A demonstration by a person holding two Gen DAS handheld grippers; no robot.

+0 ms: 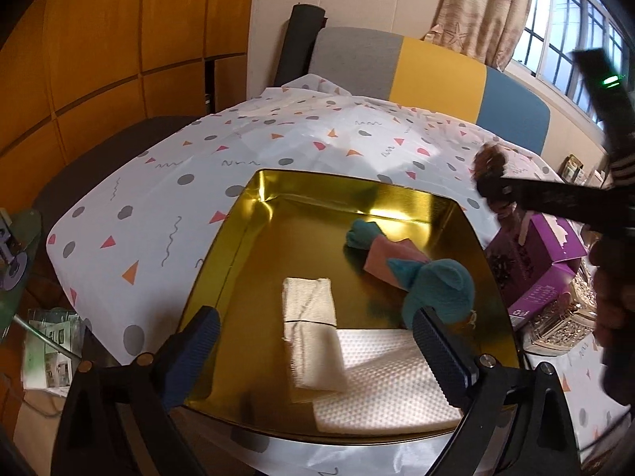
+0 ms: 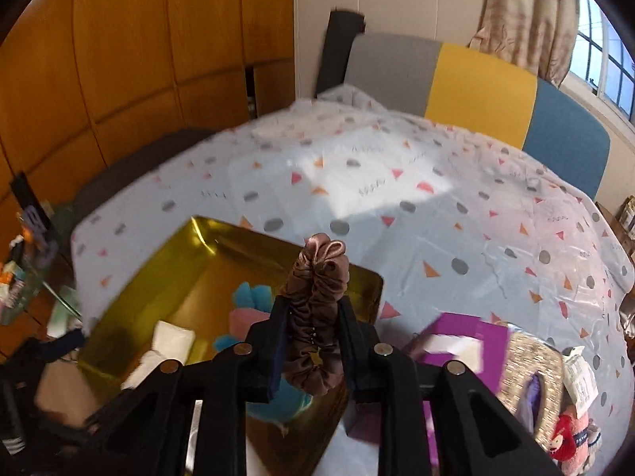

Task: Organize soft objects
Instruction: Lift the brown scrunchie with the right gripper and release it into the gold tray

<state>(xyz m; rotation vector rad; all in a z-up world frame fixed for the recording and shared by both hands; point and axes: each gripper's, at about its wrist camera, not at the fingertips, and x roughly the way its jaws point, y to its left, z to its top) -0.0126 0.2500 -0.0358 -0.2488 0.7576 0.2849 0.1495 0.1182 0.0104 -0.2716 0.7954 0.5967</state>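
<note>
Gripping a brown satin scrunchie point(image 2: 315, 317) between nearly closed jaws, the right gripper point(image 2: 313, 341) hangs above the near right corner of a gold tray point(image 2: 166, 258) on the patterned bench point(image 2: 436, 230). The left gripper point(image 1: 313, 353), jaws wide and empty, overlooks the tray's folded cream cloth point(image 1: 311, 337), white pad point(image 1: 381, 388) and teal-and-pink plush point(image 1: 420, 277).

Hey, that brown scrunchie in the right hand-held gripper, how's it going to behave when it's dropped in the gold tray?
The brown scrunchie looks soft and light: it bunches between the pads, so it should land limp, not roll. Its satiny sheen suggests it may slide on the glossy gold tray.
</note>
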